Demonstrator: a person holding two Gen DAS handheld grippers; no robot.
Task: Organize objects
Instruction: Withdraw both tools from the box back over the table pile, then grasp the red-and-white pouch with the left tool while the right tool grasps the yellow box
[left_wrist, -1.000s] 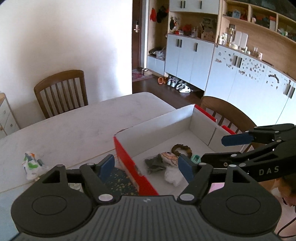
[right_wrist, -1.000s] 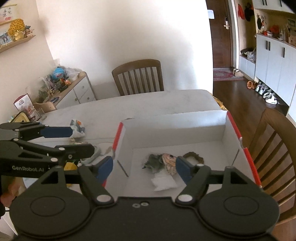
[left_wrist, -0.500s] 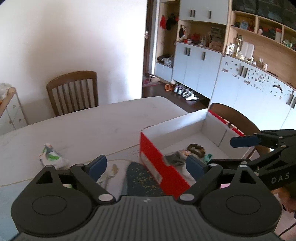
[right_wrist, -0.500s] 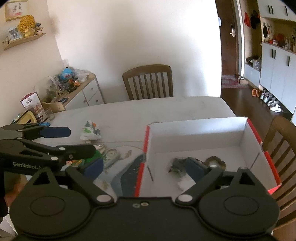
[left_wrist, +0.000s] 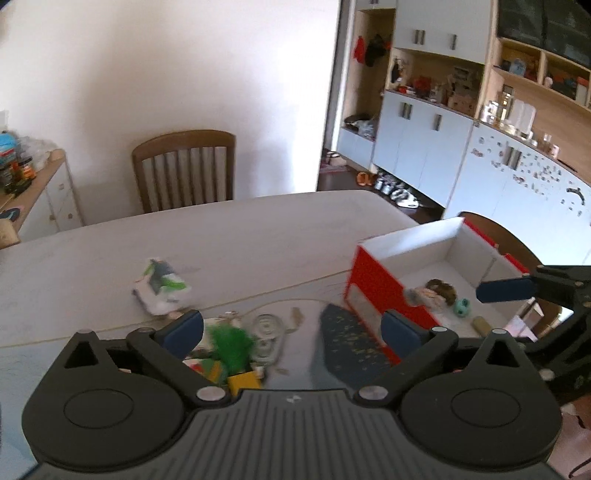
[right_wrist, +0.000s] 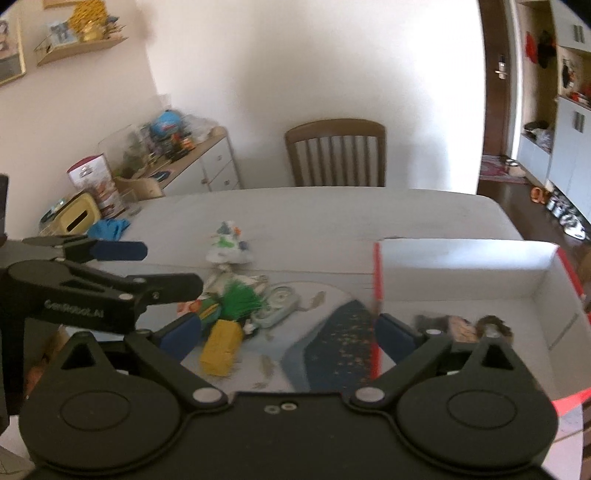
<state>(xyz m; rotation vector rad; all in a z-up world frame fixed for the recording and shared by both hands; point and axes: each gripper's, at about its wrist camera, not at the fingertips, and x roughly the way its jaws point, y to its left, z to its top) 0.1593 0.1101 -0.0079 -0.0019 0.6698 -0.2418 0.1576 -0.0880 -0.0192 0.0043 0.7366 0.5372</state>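
Both tongs are spread wide and pinch nothing. The left tongs (left_wrist: 291, 330) hang above the near edge of the counter (left_wrist: 258, 236), and the right tongs (right_wrist: 288, 332) sit beside them, straddling the box's near left wall.

The things left to sort lie in a loose pile at lower centre of both views: a green tuft (left_wrist: 231, 341), a yellow block (right_wrist: 221, 347), a pale oval gadget (right_wrist: 275, 306) and some small scraps that are too blurred to name. A crumpled white packet (left_wrist: 160, 291) lies apart from the pile, further up the counter. The red box (left_wrist: 373, 295) stands at the right of both frames, open at the top, with a few small things already on its white floor.

In the left wrist view the pile sits low between the tongs' tips, biased toward the left fingertip (left_wrist: 184, 328), so the left tongs look the nearer tool. In the right wrist view the pile lies to the left of centre. The yellow block's long axis runs roughly away from the camera, tilted a little to the right at its far end, so the tongs would close across its short width. The likely next step is a drop onto the pile, then a carry rightward to the box.
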